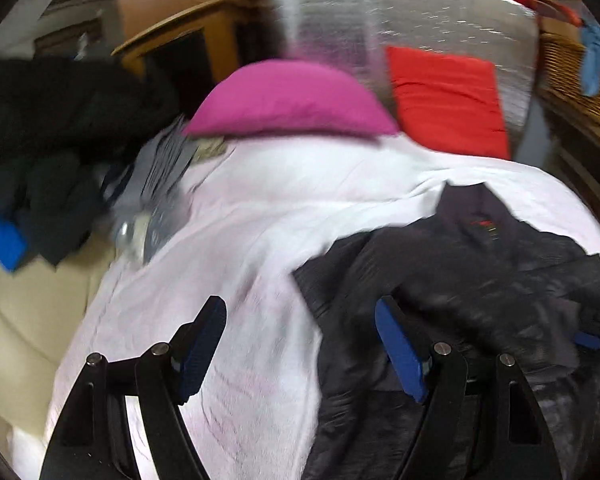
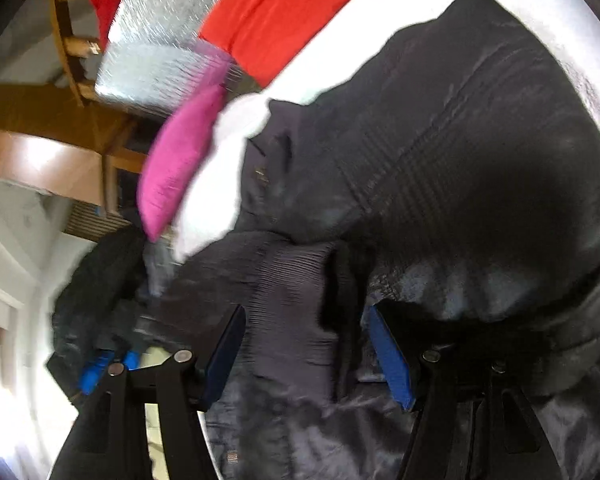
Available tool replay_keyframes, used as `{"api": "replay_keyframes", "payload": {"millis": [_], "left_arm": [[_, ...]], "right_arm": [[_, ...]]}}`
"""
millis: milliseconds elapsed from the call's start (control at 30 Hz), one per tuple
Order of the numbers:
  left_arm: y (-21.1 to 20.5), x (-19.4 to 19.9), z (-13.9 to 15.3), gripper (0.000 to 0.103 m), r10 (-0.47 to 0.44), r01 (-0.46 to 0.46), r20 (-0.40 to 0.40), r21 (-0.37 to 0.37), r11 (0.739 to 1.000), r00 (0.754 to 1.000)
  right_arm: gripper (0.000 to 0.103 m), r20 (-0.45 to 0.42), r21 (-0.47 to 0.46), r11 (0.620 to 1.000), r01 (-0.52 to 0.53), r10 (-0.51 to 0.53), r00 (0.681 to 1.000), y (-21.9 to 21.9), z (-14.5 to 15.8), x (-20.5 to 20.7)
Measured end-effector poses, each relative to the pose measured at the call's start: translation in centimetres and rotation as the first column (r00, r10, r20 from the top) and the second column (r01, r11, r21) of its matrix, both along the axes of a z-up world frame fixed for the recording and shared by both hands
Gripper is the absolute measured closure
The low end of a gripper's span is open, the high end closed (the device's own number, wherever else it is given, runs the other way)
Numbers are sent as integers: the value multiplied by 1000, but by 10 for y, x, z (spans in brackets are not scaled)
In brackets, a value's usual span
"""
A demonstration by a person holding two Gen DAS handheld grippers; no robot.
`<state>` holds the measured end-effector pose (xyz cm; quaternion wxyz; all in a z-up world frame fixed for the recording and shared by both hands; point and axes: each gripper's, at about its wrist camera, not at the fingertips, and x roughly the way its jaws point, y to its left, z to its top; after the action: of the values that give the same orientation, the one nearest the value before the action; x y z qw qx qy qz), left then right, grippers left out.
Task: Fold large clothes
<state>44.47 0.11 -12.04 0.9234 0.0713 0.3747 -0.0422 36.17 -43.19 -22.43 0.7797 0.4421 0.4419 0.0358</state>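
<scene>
White bedding (image 1: 240, 240) spreads beneath both grippers. Left gripper (image 1: 300, 344) hangs with fingers apart, dark jacket (image 1: 460, 280) just right of it. Right gripper (image 2: 304, 344) gapes around the jacket's ribbed cuff (image 2: 292, 292).

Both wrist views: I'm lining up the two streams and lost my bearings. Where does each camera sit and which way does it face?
Left wrist: on the left gripper, jaws open, looking forward and down over the white sheet toward the dark jacket, pink pillow and red cushion.
Right wrist: on the right gripper, jaws open, rolled sideways and close above the dark jacket, a ribbed cuff between its fingers.
Shared: jacket, sheet, pink pillow, red cushion.
</scene>
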Motion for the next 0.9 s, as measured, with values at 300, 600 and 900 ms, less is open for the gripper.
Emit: {"api": "replay_keyframes", "payload": {"millis": [300, 600, 900], "left_arm": [[-13, 3, -48, 26, -52, 43, -110, -84, 996, 993], [-12, 2, -50, 26, -54, 38, -112, -136, 990, 992], [-12, -1, -50, 25, -78, 59, -120, -157, 986, 990]], "right_arm": [[72, 0, -196, 972, -127, 129, 992, 42, 2, 16], [92, 156, -306, 952, 23, 26, 987, 20, 44, -5], [93, 200, -397, 873, 283, -219, 955, -47, 72, -33]]}}
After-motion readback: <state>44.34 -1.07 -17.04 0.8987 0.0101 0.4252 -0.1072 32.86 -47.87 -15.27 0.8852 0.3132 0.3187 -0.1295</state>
